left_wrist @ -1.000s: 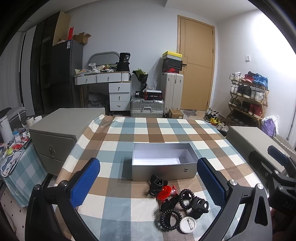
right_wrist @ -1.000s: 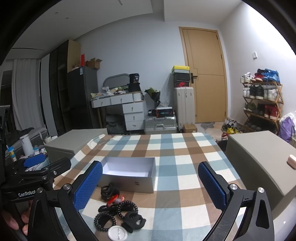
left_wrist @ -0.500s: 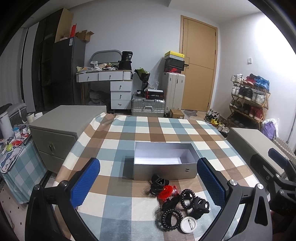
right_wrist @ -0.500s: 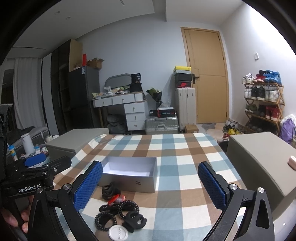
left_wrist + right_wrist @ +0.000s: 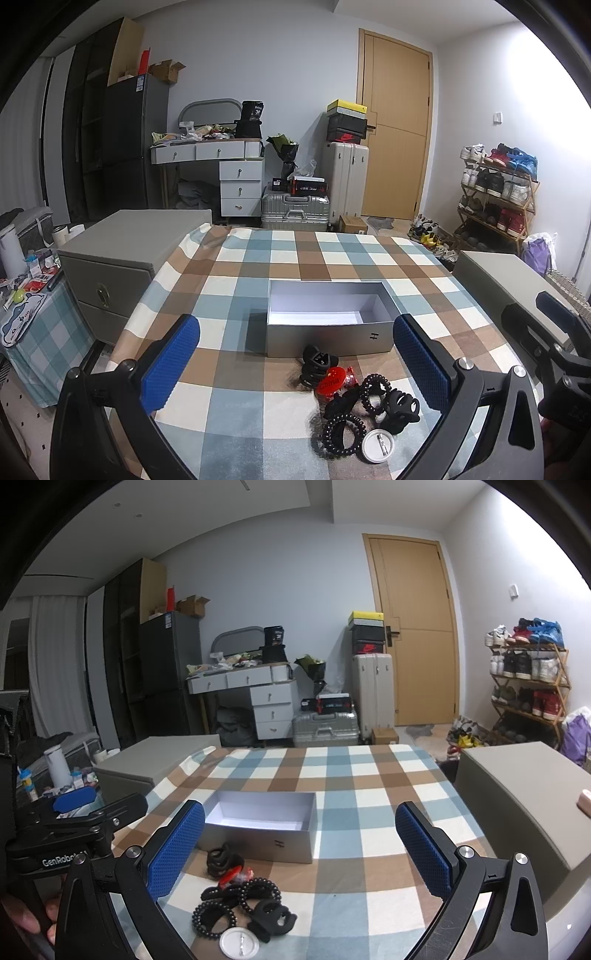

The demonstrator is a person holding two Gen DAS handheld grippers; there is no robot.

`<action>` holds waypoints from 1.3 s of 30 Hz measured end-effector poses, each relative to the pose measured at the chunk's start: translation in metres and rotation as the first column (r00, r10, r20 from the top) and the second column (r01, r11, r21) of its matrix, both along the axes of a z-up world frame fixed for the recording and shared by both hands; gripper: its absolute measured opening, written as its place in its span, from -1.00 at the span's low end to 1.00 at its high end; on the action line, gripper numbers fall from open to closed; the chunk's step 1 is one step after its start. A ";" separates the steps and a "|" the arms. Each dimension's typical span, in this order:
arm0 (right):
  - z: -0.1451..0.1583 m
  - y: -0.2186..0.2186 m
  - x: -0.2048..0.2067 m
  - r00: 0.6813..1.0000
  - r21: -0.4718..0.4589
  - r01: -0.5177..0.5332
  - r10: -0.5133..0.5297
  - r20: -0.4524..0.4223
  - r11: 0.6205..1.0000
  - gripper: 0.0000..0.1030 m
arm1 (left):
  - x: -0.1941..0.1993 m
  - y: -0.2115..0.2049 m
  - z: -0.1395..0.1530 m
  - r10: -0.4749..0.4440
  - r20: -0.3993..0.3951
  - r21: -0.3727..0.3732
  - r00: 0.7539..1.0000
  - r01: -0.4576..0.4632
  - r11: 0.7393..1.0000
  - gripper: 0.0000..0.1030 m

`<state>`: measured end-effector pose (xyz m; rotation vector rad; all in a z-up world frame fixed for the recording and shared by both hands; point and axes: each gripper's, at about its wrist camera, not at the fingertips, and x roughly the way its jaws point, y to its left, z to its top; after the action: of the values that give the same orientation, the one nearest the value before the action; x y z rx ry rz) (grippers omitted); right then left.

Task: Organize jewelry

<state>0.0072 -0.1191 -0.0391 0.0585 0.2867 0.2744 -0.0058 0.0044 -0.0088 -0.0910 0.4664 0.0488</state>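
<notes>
Table w/ checked cloth [image 5: 258,266], woven-looking, blue/brown/cream squares, draped over the left edge. Grey rectangular box [image 5: 328,325], lidless, matte card-like walls, white inside, small dark mark on the front wall; interior holds no items as far as visible. Jewelry pile [image 5: 354,402] sits on the cloth just in front of the box, toward its right half, not in it. Pile contents: black claw clip [image 5: 318,360] touching or nearly touching the box front; red glossy badge [image 5: 330,382] w/ "China" lettering; black beaded bracelet [image 5: 375,387], round beads; second black claw clip [image 5: 400,406], smooth plastic; black spiral-coil hair tie [image 5: 341,434]; white round pin badge [image 5: 377,446], flat disc, pin back facing up. Items overlap; exact contact between each pair can't be told. Left gripper [image 5: 295,365]: jaws spread wide, nothing between them, blue dimpled rubber pads on black rigid arms, hovering above the cloth; pile lies between and below the right pad. Right gripper [image 5: 300,849]: jaws likewise wide apart, holding nothing, same blue textured pads; box [image 5: 258,830] and pile [image 5: 243,904] lie toward its left pad. Left unit seen from the right cam at left edge, black frame w/ "GenRobot" print. Grey cabinets, plain flat tops, stand either side of the table.
</notes>
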 end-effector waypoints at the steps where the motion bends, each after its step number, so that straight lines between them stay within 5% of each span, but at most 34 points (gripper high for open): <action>1: -0.001 0.001 -0.001 1.000 0.001 -0.011 0.011 -0.001 1.000 1.00 | 0.000 0.000 -0.001 0.000 -0.002 0.001 1.000 0.000 1.000 0.98; 9: -0.024 0.014 0.003 0.981 0.026 -0.170 0.172 -0.089 0.985 1.00 | 0.003 0.006 -0.011 0.002 -0.026 0.004 1.000 -0.002 1.000 0.98; 21: -0.101 0.033 0.010 0.904 0.042 -0.267 0.265 -0.336 0.963 1.00 | 0.005 0.025 -0.033 0.031 -0.099 -0.003 0.995 -0.031 1.000 0.98; 31: -0.125 0.050 0.003 0.877 0.017 -0.313 0.296 -0.379 0.950 0.84 | 0.006 0.043 -0.051 0.074 -0.163 -0.001 0.984 -0.075 0.997 0.98; 35: -0.131 0.053 0.009 0.869 0.030 -0.302 0.288 -0.403 0.953 0.58 | 0.005 0.047 -0.055 0.079 -0.177 0.001 0.981 -0.080 0.997 0.98; 39: -0.133 0.058 0.009 0.879 -0.011 -0.293 0.265 -0.395 0.956 0.52 | 0.003 0.047 -0.058 0.083 -0.188 0.015 0.979 -0.082 0.997 0.98</action>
<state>0.0166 -0.0611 -0.1717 0.0006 0.7066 0.5425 -0.0025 0.0515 -0.0668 -0.0992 0.6517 0.1415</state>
